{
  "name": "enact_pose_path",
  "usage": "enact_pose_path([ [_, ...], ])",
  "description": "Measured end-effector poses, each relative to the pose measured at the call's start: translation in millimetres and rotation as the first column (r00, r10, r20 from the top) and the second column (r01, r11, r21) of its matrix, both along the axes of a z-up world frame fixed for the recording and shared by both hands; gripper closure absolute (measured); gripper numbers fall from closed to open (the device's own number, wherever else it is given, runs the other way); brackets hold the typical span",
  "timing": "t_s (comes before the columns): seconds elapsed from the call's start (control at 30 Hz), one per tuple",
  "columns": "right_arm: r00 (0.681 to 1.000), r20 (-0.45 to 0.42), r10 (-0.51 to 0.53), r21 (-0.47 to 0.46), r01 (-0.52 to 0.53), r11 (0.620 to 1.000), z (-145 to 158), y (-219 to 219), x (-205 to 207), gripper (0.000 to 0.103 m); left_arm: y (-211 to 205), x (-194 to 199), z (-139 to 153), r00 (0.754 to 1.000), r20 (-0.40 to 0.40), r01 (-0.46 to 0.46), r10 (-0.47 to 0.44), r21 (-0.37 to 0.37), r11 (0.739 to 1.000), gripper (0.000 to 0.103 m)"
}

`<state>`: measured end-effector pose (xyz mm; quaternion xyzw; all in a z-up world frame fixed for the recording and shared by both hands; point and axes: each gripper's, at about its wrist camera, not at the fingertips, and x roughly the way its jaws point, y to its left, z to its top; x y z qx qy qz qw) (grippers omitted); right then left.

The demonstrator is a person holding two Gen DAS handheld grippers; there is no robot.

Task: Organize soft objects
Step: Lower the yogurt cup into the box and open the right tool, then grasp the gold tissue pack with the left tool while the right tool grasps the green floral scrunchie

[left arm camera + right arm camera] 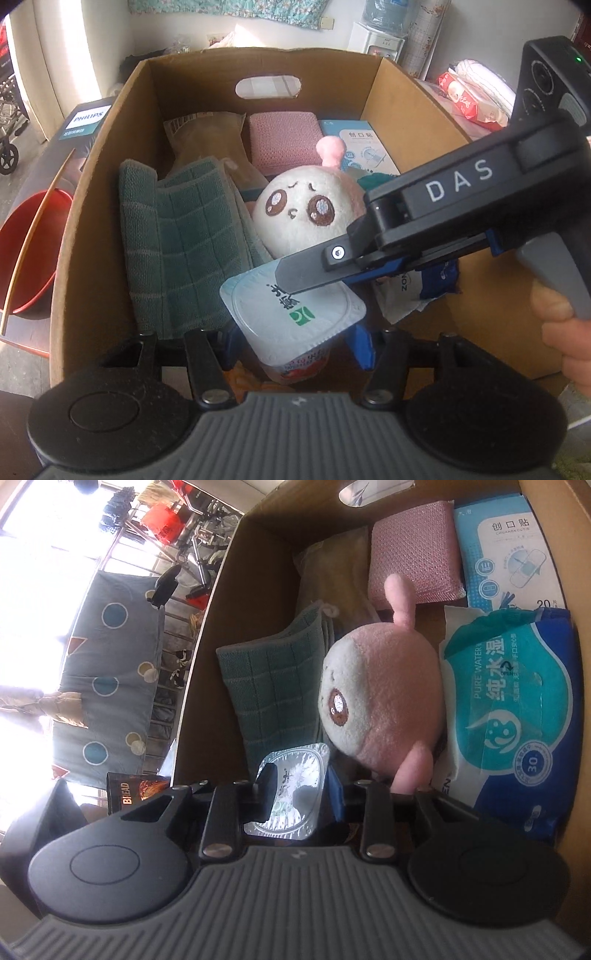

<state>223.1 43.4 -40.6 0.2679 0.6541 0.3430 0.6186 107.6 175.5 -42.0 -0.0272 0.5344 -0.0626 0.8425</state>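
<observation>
A cardboard box (103, 184) holds a white-and-pink plush toy (299, 206) (384, 701), a folded green cloth (184, 236) (273, 686) and a pink sponge (284, 140). At the box's near side a yogurt cup (295, 314) with a foil lid (295, 786) sits between the blue fingers of my left gripper (295, 339), which looks shut on it; the lid's rim hides the contact. My right gripper (303, 284) (299, 794) reaches in from the right. Its tips hover at the lid, a narrow gap apart, with nothing pinched.
A pack of wet wipes (517, 716) and a plaster box (509, 554) fill the box's right side, with a beige packet (207, 136) at the back. Left of the box stand a red bucket (33, 251) and a Philips carton (85, 122). A hand (565, 332) holds the right gripper.
</observation>
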Motion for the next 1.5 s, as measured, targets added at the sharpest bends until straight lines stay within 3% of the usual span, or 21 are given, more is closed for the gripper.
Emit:
enact_pose_path([
  [0.1,1.000,0.001,0.024,-0.008,-0.024,1.000,-5,3,-4,0.073,4,1,-4,0.998,-0.056,0.002,-0.003,-0.022,1.000,0.041],
  [0.2,0.999,-0.023,0.031,0.017,-0.031,0.999,-4,5,-4,0.073,5,0,-2,0.997,-0.082,-0.004,0.003,-0.013,1.000,0.028],
  [0.4,0.999,-0.023,0.041,0.009,-0.041,0.999,4,5,-6,0.067,-1,-8,15,0.999,-0.030,0.015,-0.014,0.027,1.000,0.021],
  [0.63,0.999,0.025,-0.026,0.037,0.025,0.999,16,-17,-11,0.054,-12,-27,40,0.998,0.065,-0.005,0.003,0.031,1.000,0.016],
  [0.77,0.992,0.065,-0.108,0.106,0.101,0.989,31,-47,-20,0.053,-24,-37,55,0.992,0.125,-0.023,0.019,0.030,0.999,0.016],
  [0.9,0.965,0.124,-0.229,0.189,0.204,0.961,50,-102,-41,0.051,-42,-43,72,0.981,0.195,-0.016,0.014,0.007,1.000,0.016],
  [1.03,0.907,0.194,-0.374,0.234,0.328,0.915,69,-168,-69,0.048,-69,-41,84,0.970,0.243,0.021,-0.019,-0.005,1.000,0.016],
  [1.17,0.809,0.269,-0.523,0.236,0.471,0.850,82,-240,-101,0.043,-105,-33,90,0.960,0.269,0.085,-0.076,-0.023,0.996,0.016],
  [1.37,0.651,0.368,-0.664,0.137,0.668,0.731,74,-324,-150,0.038,-173,-20,90,0.939,0.281,0.215,-0.198,-0.030,0.976,0.015],
  [1.5,0.572,0.445,-0.689,0.026,0.761,0.649,55,-362,-176,0.034,-217,-8,85,0.926,0.256,0.289,-0.277,-0.006,0.957,0.015],
])
